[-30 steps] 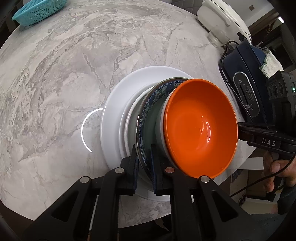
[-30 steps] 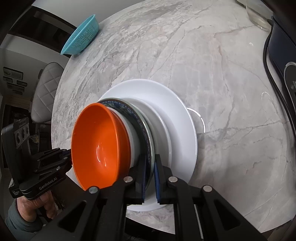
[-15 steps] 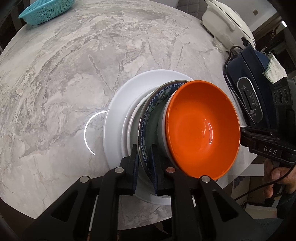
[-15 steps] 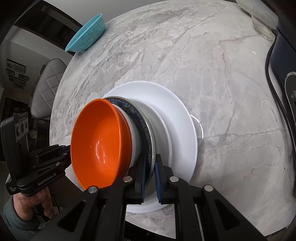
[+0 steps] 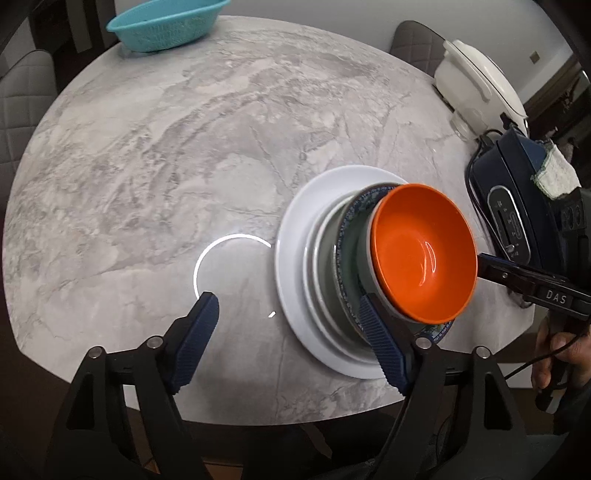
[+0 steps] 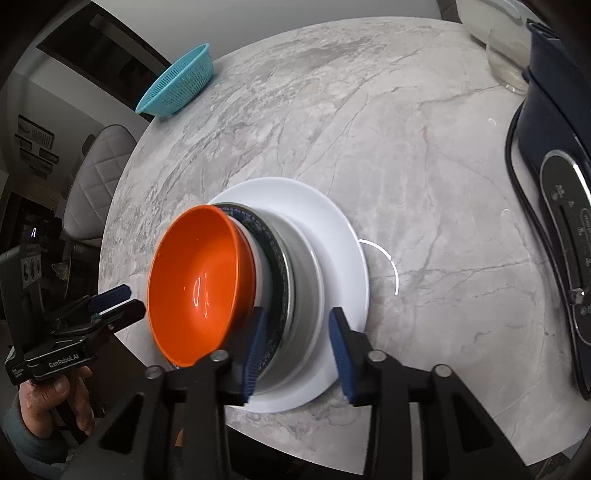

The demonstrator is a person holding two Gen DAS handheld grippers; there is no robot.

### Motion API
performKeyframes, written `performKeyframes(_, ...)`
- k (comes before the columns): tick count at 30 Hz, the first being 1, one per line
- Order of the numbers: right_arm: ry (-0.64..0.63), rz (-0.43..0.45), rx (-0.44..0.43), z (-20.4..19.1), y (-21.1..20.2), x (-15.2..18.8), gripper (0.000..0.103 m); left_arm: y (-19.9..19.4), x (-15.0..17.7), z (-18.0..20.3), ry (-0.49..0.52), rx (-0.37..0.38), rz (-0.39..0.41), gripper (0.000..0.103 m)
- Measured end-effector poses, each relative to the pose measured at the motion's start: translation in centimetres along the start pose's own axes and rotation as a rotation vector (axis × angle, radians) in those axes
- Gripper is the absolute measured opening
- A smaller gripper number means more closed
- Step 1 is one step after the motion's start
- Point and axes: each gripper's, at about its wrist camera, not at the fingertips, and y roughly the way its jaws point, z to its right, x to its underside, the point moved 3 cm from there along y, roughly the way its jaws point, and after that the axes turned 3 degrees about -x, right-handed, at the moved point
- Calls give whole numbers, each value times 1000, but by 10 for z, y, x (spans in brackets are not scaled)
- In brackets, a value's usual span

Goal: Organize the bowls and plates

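Readable writing first: "DAS" in white on the black body of the right gripper (image 5: 498, 271), seen in the left wrist view; "GenRobot.AI" on the body of the left gripper (image 6: 116, 302), seen in the right wrist view; small markings on the panel of the dark blue appliance (image 6: 569, 236), too small to read.

Left gripper (image 5: 291, 306) released, jaws spread wide; one blue ribbed finger (image 5: 199, 328) over the bare marble table (image 5: 147, 147), the other finger just beside the near rim of the blue-patterned plate (image 5: 349, 236), real touch impossible to tell.

Right gripper (image 6: 295, 325) also released, moderately wide; jaws astride the near edge of the stack, without a visible clamp on any rim.

Stack near the table edge: large white plate (image 6: 332, 229) at the bottom, flat on the marble; smaller white plate (image 6: 306, 266) on it; then the blue-patterned plate (image 6: 277, 258); white bowl (image 6: 260, 266); orange bowl (image 5: 424, 254) on top, nested and open upward.

Teal colander (image 5: 166, 22) at the far rim of the table, well apart; white rice cooker (image 5: 476, 77) at the right rim, near the dark blue appliance (image 5: 517, 192); white cloth (image 5: 556, 173) on that appliance.
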Motion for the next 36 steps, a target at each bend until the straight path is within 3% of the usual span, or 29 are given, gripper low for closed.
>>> performKeyframes(4, -9, 63, 20, -4, -26, -4, 72, -44, -5, -8, -84, -168, 112, 87)
performKeyframes(6, -26, 125, 30, -11, -44, -9, 85, -69, -13, -2, -109, -214, 166, 87)
performKeyframes(9, -63, 183, 23, -26, -64, -16, 93, -116, -17, 15, -143, -319, 293, 87)
performKeyframes(12, -135, 207, 13, -44, -80, -18, 94, -154, -7, 44, -129, -420, 409, 87)
performKeyframes(13, -155, 216, 4, -48, -85, -18, 94, -158, -4, 53, -126, -416, 413, 87)
performKeyframes(17, -202, 242, -28, -61, -102, -14, 95, -150, 10, 84, -153, -318, 289, 87)
performKeyframes(21, -233, 249, 7, -69, -115, -8, 95, -142, 22, 106, -145, -382, 229, 87)
performKeyframes(26, -203, 246, 30, -64, -124, 1, 95, -152, 22, 117, -155, -413, 257, 87)
performKeyframes(36, -186, 284, 87, -74, -142, 4, 95, -169, 13, 122, -145, -375, 270, 87)
